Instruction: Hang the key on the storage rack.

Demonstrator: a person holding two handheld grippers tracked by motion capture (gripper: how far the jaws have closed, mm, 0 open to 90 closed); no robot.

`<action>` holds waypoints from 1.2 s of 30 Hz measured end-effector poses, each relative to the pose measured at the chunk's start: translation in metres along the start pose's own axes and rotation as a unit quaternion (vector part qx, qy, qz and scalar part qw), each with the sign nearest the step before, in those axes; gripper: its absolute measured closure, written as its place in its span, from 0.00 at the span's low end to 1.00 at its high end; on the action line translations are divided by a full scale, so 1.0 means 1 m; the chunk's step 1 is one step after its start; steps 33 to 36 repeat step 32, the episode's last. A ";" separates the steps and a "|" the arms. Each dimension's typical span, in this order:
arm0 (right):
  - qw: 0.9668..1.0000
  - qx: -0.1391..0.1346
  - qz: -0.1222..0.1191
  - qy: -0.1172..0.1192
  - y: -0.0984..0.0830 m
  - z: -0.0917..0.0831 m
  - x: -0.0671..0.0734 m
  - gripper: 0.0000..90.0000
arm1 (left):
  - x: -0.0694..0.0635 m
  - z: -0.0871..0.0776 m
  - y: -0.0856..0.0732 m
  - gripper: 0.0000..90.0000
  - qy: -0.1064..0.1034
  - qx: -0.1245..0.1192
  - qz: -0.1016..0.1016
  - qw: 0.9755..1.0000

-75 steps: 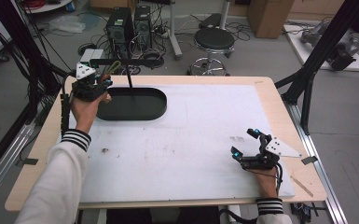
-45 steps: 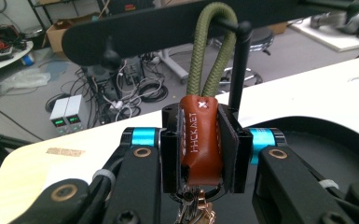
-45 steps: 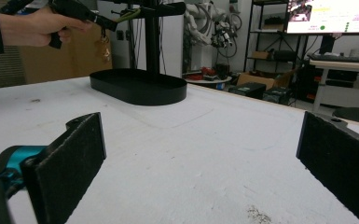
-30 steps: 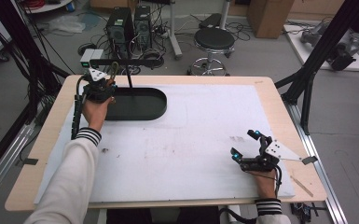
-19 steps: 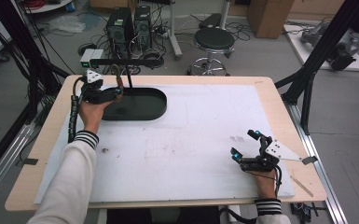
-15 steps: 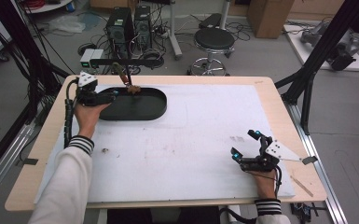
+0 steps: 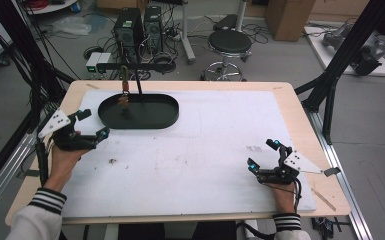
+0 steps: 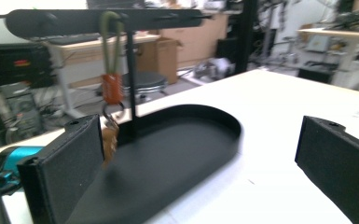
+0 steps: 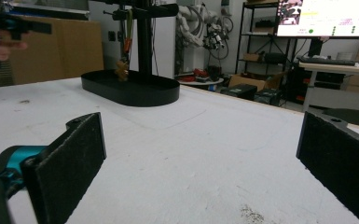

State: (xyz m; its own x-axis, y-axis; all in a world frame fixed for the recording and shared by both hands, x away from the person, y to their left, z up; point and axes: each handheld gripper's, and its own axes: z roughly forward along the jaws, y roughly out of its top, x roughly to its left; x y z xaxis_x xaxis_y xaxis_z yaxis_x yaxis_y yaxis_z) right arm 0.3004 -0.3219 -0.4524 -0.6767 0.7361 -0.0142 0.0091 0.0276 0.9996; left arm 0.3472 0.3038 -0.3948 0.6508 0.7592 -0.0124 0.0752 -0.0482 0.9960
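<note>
left claw [image 7: 91, 131]: jaws just opened wide, nothing between them | olive-and-orange strap keychain [image 8: 111, 79]: hangs upright from black T-bar stand [image 7: 139, 65] over black oval tray [image 7: 167, 107], up-right of left claw, nearer it | right claw [image 7: 265, 155]: open, empty, on white worktop [image 7: 205, 150]

White-topped table [image 7: 205, 150] — black oval tray [image 7: 157, 117] on it.

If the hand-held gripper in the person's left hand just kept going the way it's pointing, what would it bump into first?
Most likely the black oval tray of the stand: the left hand-held gripper looks straight at its near wall, with bare table between. Its jaws stand open with nothing between them. The keychain hangs left of that line; depth is uncertain.
</note>
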 end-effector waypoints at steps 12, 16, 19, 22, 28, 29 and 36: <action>1.000 0.005 -0.008 -0.004 0.000 0.000 0.002 0.00 | -0.028 -0.043 -0.048 0.02 -0.006 -0.012 -0.015 1.000; 1.000 0.006 -0.010 -0.008 0.000 0.000 0.003 0.00 | -0.036 -0.051 -0.055 0.02 0.004 -0.032 -0.015 0.999; 1.000 0.004 -0.009 -0.010 0.000 0.000 0.003 0.00 | -0.038 -0.054 -0.063 0.02 0.012 -0.042 -0.019 0.999; 1.000 -0.001 -0.015 -0.011 0.000 0.000 0.002 0.00 | -0.039 -0.056 -0.064 0.02 0.014 -0.052 -0.017 0.998; 1.000 0.001 -0.005 -0.012 0.000 0.000 0.002 0.00 | -0.038 -0.057 -0.065 0.02 0.017 -0.057 -0.018 0.998; 1.000 0.001 -0.006 -0.013 0.000 0.000 0.002 0.00 | -0.039 -0.057 -0.065 0.02 0.018 -0.057 -0.020 0.998; 1.000 0.000 -0.011 -0.015 0.000 0.000 0.003 0.00 | -0.040 -0.056 -0.065 0.02 0.019 -0.055 -0.015 0.998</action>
